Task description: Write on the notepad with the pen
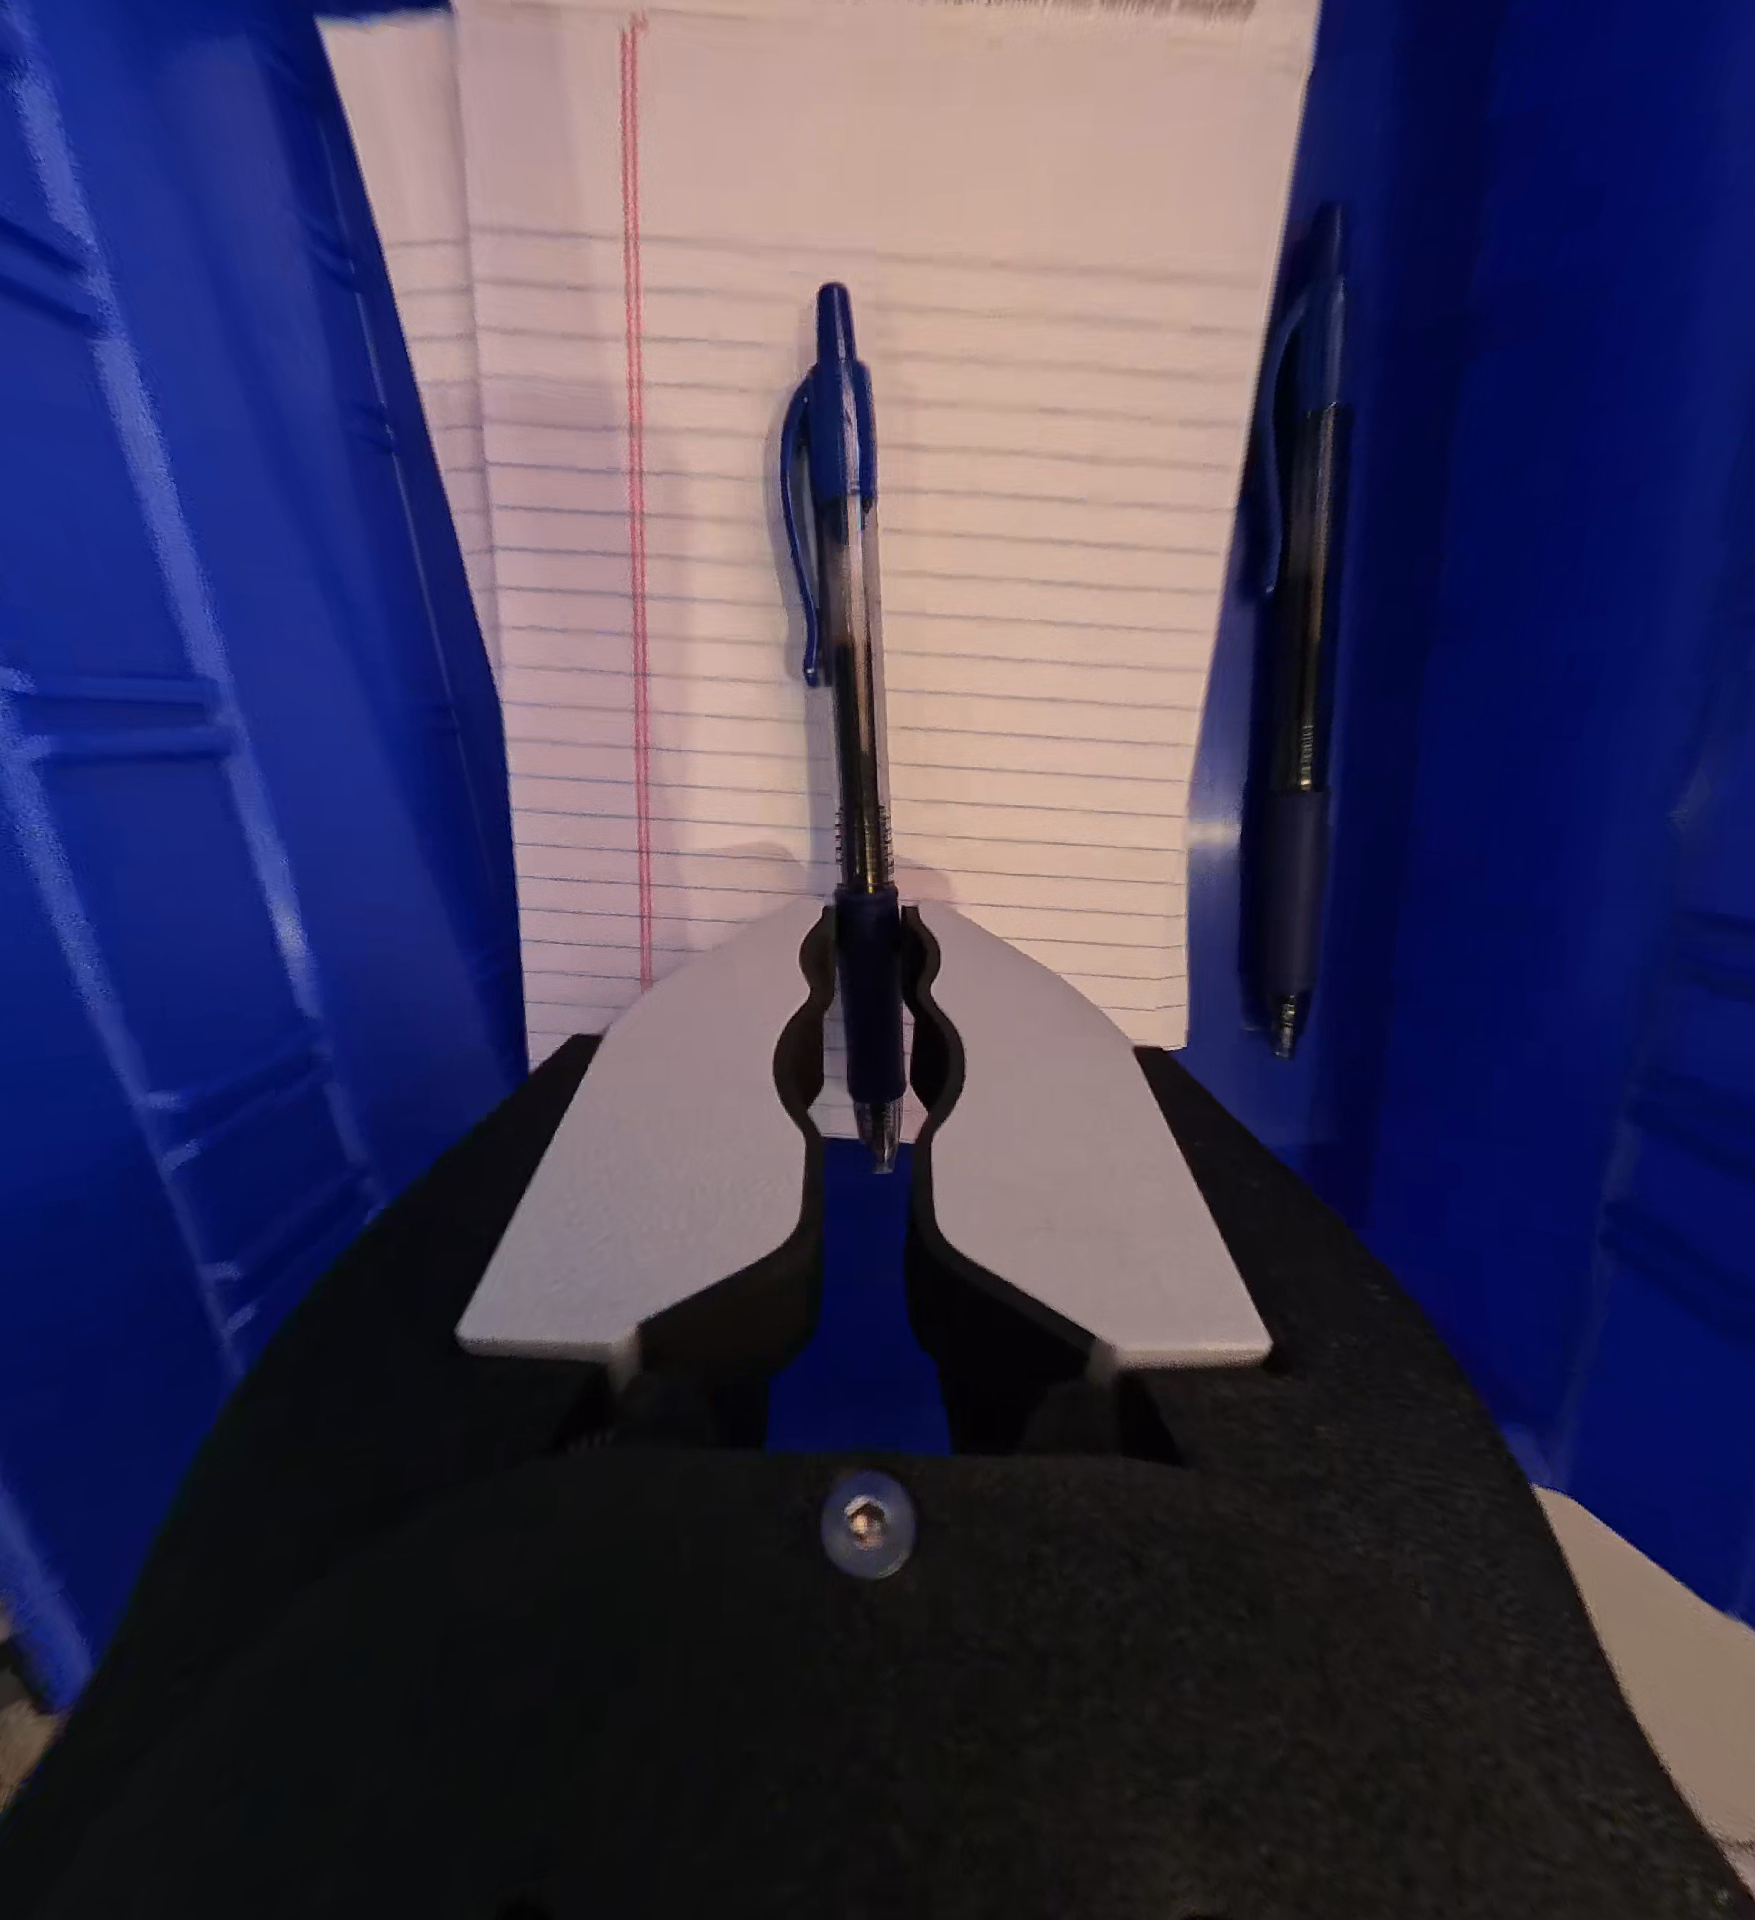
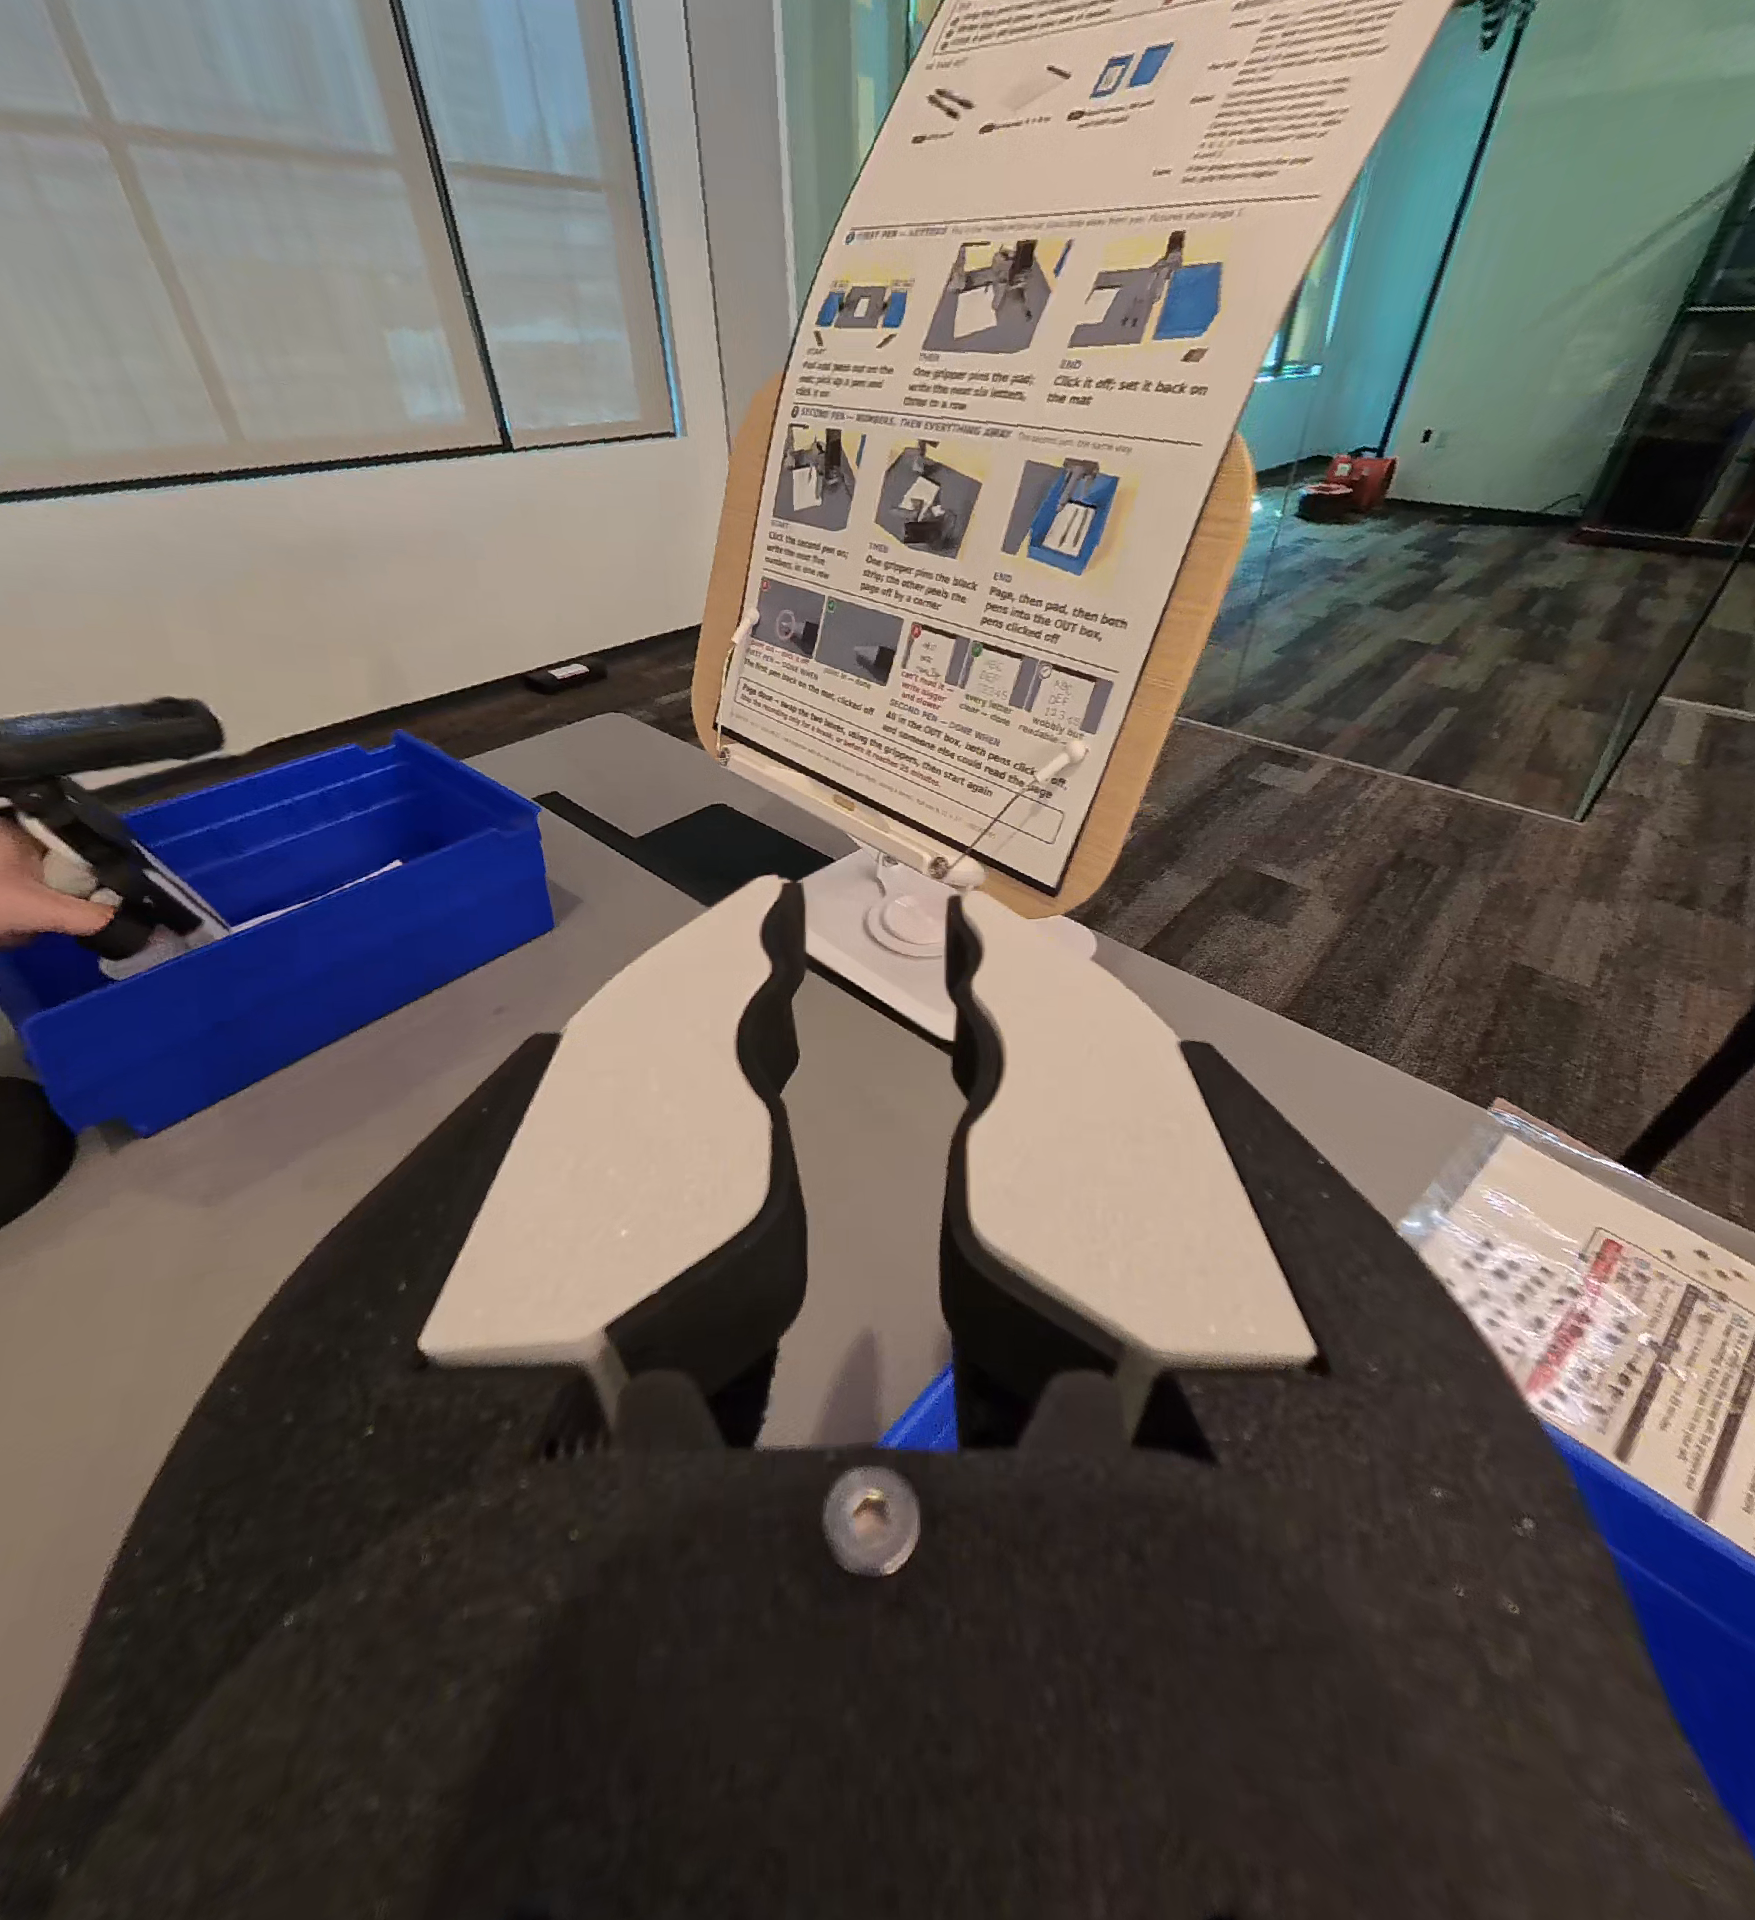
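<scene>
My left gripper [image 1: 868, 925] is shut on the rubber grip of a blue click pen [image 1: 857, 644]. The pen points tip-down toward me and its clip end points away. It hangs over a white lined notepad [image 1: 1039, 520] that lies inside a blue bin [image 1: 177, 727]. A second blue pen [image 1: 1304, 644] lies along the bin's right wall beside the pad. My right gripper [image 2: 873, 914] is open and empty above the grey table [image 2: 229, 1195]. In the right wrist view, a hand holds the left gripper [image 2: 114, 883] down in the blue bin [image 2: 333, 966].
An instruction sheet on a wooden stand [image 2: 1008, 468] stands ahead of the right gripper. A black mat [image 2: 707, 842] lies behind the bin. Another blue bin [image 2: 1704, 1662] with a plastic-wrapped printed sheet [image 2: 1662, 1340] sits at the lower right. There is about 60 cm between the tips of the two grippers.
</scene>
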### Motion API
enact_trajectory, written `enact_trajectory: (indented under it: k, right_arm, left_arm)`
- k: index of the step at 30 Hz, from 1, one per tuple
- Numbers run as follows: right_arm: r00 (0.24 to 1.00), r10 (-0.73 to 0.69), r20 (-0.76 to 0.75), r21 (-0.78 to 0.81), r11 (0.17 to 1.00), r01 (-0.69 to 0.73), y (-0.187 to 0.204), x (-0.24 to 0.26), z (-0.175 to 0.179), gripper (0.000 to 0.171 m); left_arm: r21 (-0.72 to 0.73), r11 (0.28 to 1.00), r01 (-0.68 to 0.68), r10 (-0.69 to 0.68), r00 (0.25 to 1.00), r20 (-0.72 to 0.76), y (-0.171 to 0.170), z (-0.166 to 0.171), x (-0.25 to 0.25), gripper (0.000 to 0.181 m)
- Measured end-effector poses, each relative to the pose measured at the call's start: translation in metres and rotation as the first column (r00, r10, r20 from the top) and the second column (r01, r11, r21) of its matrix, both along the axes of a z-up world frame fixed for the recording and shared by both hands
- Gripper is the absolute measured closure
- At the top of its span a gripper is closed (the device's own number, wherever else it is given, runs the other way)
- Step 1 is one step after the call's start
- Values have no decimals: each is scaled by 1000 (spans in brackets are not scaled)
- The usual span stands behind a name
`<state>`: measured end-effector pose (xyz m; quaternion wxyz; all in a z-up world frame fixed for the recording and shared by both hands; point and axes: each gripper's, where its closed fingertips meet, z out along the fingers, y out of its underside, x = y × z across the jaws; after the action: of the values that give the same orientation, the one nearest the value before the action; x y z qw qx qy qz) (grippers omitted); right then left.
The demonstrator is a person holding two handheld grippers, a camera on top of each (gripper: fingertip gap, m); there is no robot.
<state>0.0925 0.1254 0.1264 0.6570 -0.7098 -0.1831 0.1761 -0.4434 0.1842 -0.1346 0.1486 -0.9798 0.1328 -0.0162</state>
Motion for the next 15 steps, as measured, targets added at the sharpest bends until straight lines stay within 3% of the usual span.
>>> enact_trajectory:
  k: [3, 6, 10, 12, 15]
  right_arm:
    - [1000, -31, -3, 1, 1000, 31, -2, 13, 1, 146]
    - [999, -36, -32, 2, 999, 36, -2, 22, 2, 146]
    - [998, -28, -58, 8, 1000, 28, -4, 25, 5, 146]
    - [998, -25, -58, 15, 1000, 26, -7, 25, 7, 146]
    - [998, -15, -60, 20, 1000, 16, -11, 24, 10, 146]
  left_arm:
    - [99, 995, 32, -34, 999, 19, 4, 36, 8, 169]
    - [252, 964, 80, -91, 995, 30, 3, 99, 35, 170]
    - [361, 906, 221, -310, 927, 210, -27, 162, 146, 170]
    - [355, 889, 291, -419, 830, 369, -53, 166, 220, 170]
    - [294, 892, 344, -450, 739, 501, -83, 136, 307, 170]
